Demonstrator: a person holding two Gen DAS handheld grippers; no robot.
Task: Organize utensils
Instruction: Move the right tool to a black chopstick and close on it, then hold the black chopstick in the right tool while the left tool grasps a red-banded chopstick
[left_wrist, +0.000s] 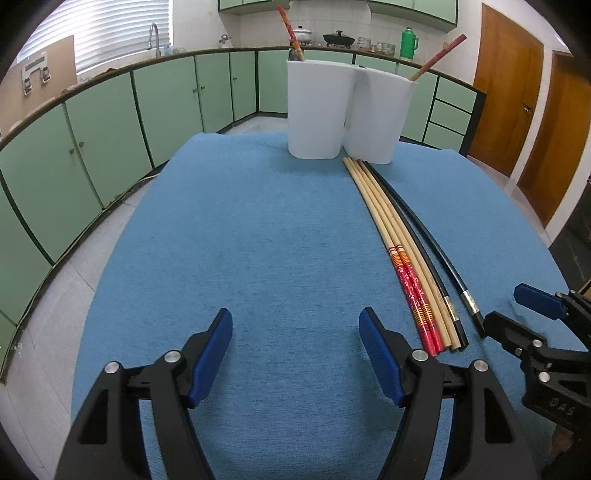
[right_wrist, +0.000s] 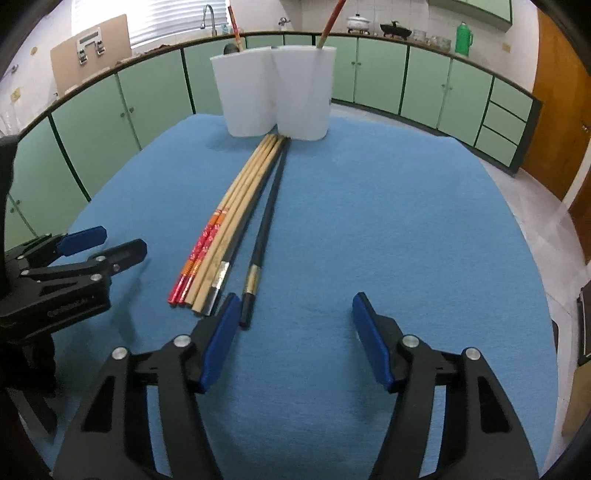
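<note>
The chopsticks (right_wrist: 236, 221) lay bundled mid-frame on the blue counter (right_wrist: 406, 229), tips at the white cups (right_wrist: 277, 96). Both the left tongs (left_wrist: 295, 347) and right tongs (right_wrist: 291, 332) stood open, empty; picking the separated black chopstick (right_wrist: 264, 229) seemed next, needing the right tongs shifted leftward

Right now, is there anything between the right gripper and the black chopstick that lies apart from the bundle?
Nothing visible blocks it. The right gripper is open over the blue cloth, and the black chopstick ends just beside its left finger. The other chopsticks lie further left.
</note>
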